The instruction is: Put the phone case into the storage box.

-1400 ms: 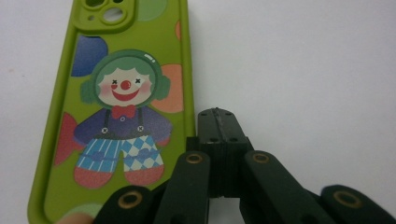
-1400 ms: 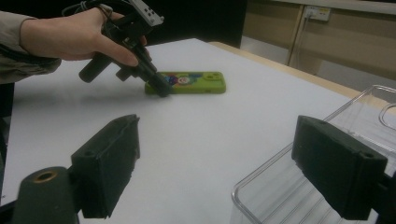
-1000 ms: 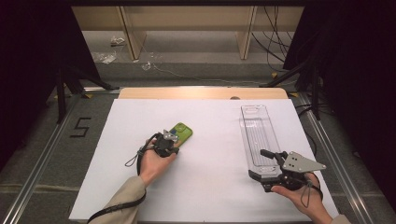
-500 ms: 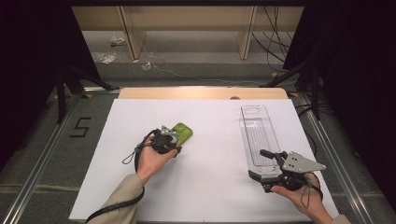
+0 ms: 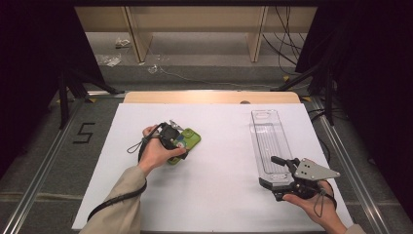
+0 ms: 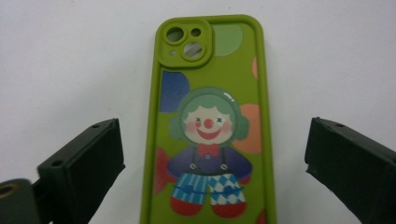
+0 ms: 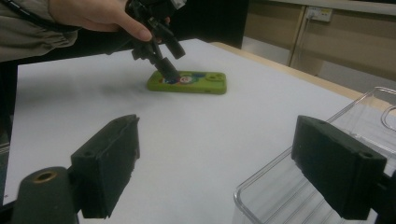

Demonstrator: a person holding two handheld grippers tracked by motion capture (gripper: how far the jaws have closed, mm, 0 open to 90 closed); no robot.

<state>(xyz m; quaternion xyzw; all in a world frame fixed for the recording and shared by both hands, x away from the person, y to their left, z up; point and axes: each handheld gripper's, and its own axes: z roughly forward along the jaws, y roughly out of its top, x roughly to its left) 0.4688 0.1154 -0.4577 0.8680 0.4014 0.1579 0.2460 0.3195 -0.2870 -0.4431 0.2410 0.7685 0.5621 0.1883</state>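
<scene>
While the left gripper (image 5: 181, 141), jaws just opened wide, hovers over the case (image 6: 208, 126), the right gripper (image 5: 277, 170) stands open beside the tray (image 5: 268, 141).

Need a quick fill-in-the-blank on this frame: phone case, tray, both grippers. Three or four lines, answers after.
1. The phone case has a frame coloured ____.
2. The figure printed on the phone case is a ____.
3. The left gripper hangs over the phone case with its jaws ____, pads clear of it.
4. The right gripper sits at the near end of a clear plastic ____.

Missing words: green; clown; open; tray
</scene>
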